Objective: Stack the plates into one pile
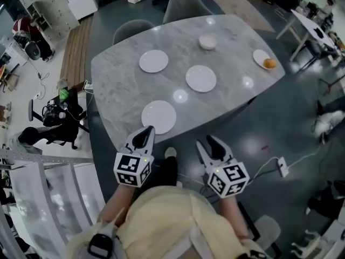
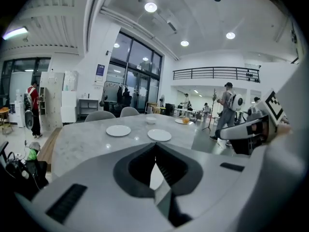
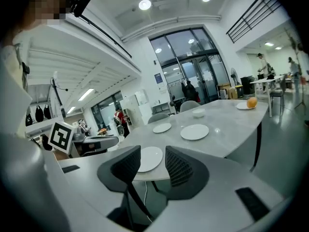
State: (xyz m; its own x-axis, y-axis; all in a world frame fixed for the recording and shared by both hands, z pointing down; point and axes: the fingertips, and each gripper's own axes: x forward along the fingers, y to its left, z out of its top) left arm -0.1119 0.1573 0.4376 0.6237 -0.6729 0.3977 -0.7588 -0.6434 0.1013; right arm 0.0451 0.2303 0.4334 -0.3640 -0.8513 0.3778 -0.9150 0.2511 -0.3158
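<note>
Four white round plates lie apart on the grey marble table (image 1: 118,74), none on another. Three are bare: the nearest plate (image 1: 159,116) sits low in the head view by the table's near edge, the middle plate (image 1: 201,78) is at frame centre, and the far plate (image 1: 154,61) is up and left of it. The fourth plate (image 1: 261,57), at the right end of the table, carries one orange (image 1: 270,63). One small white bowl (image 1: 207,42) stands near the top centre, and two grey chairs (image 1: 132,30) are tucked in along the top edge.

All the plates are flat, plain and glossy, without pattern, and the three bare ones look alike in size.

You hold two grippers off the table's near edge, both in the lower part of the head view. Your left gripper (image 1: 144,135) has its jaws together with nothing between them, its tip just beside the nearest plate's rim. Your right gripper (image 1: 209,143) has its jaws spread apart and empty. In its own view, the nearest plate shows through the gap, beyond the tips.

Your own body fills the bottom of the head view. In the left gripper view the nearest plate is mostly hidden behind the closed jaws. Whether the bowl holds anything cannot be made out.
</note>
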